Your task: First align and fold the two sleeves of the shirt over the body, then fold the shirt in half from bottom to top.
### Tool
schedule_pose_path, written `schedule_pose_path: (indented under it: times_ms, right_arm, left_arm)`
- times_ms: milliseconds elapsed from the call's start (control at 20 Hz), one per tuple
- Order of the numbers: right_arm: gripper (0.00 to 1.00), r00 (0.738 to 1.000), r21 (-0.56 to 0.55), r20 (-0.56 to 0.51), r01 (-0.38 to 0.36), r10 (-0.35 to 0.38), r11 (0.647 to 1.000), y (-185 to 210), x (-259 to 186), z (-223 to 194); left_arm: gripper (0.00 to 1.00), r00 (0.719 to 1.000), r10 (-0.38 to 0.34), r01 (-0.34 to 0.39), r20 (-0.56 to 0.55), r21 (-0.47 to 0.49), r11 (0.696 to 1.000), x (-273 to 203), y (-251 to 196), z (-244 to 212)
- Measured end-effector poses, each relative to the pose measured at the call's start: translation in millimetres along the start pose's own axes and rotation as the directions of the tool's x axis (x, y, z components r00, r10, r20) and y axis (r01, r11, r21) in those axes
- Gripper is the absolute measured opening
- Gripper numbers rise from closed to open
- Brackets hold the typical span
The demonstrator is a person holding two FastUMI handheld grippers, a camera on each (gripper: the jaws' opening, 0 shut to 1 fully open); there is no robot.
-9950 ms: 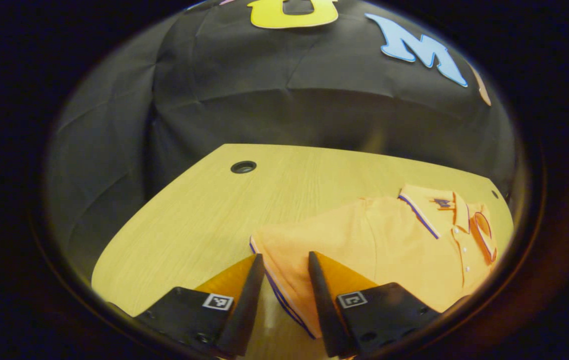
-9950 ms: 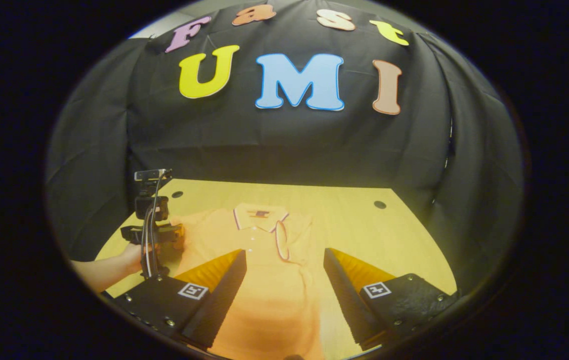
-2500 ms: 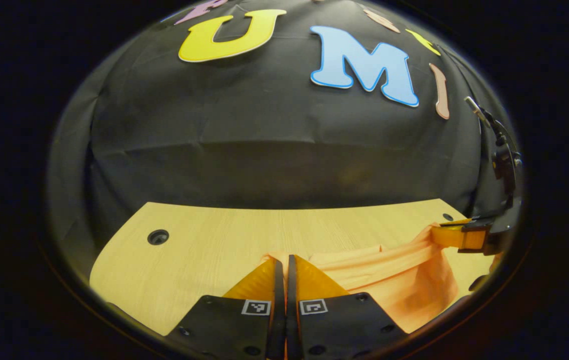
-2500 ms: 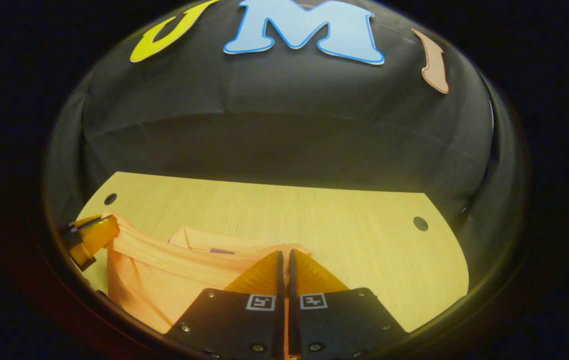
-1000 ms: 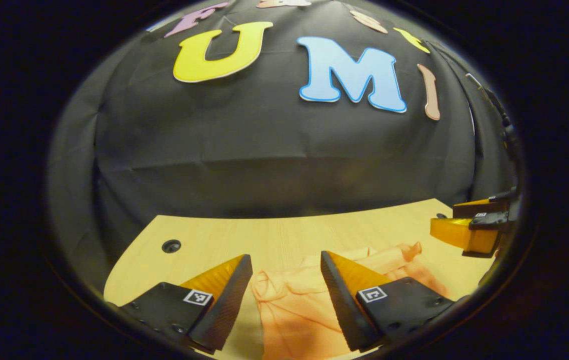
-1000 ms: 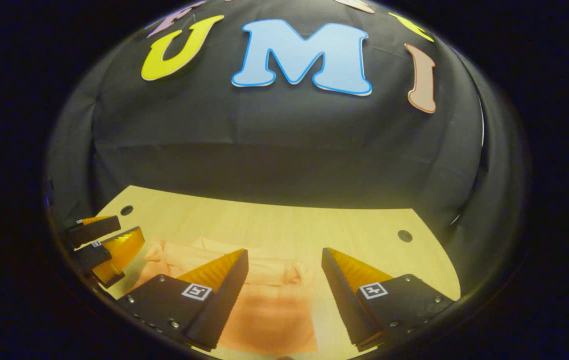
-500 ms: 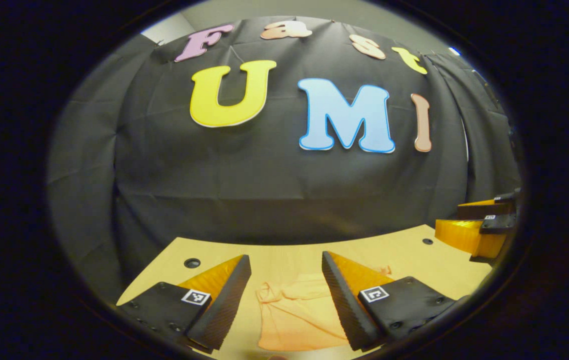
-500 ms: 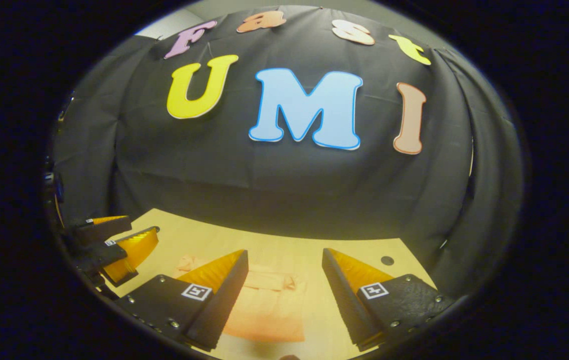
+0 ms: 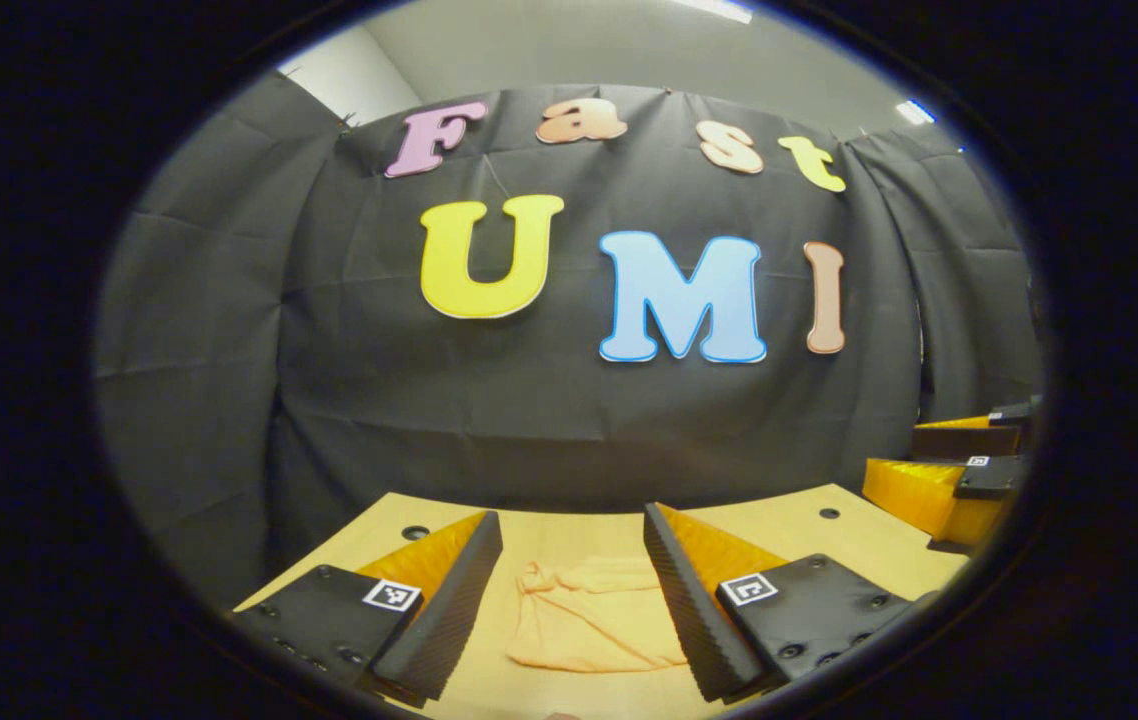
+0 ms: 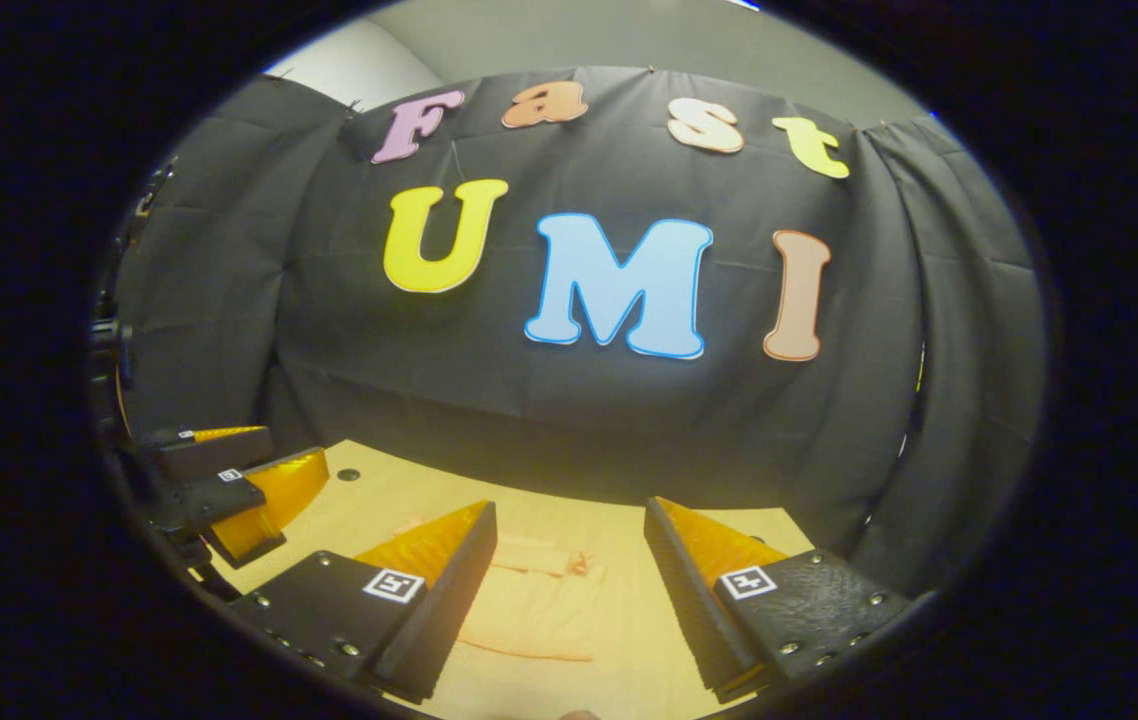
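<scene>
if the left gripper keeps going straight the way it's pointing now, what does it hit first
Most likely the black cloth wall behind the table. The left gripper is open and aimed level, over the folded shirt, which lies below its fingers. Depth is hard to judge, so it might graze the shirt.

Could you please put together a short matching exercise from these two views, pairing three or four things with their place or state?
Things:
1. orange shirt
2. left gripper
3. wooden table
4. cable hole

Place or state:
A. open, holding nothing
B. folded, lying flat on the table
C. at the table's far left corner in the left gripper view
D. under the shirt, in front of the black cloth wall

Pairs: 1-B, 2-A, 3-D, 4-C
</scene>
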State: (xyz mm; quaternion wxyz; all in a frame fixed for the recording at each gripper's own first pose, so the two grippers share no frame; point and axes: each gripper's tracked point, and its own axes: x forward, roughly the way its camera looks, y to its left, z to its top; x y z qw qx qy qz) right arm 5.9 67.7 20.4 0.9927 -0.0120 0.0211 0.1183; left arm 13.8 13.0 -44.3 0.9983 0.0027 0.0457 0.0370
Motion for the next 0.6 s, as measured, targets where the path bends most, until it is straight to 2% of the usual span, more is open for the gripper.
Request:
schedule_pose_path:
  times_ms: [350, 600]
  right_arm:
    - [0.92, 0.998, 0.002, 0.046, 0.039, -0.039, 0.999, -17.1, -53.7, 4.0]
    - [0.92, 0.994, 0.022, 0.050, 0.093, -0.094, 0.995, -25.6, -68.5, 8.7]
  left_arm:
    - [0.93, 0.997, 0.003, -0.005, 0.076, 0.017, 1.000, -68.7, -12.4, 30.7]
    - [0.92, 0.994, -0.038, 0.037, 0.098, 0.014, 0.999, -80.5, -17.7, 39.9]
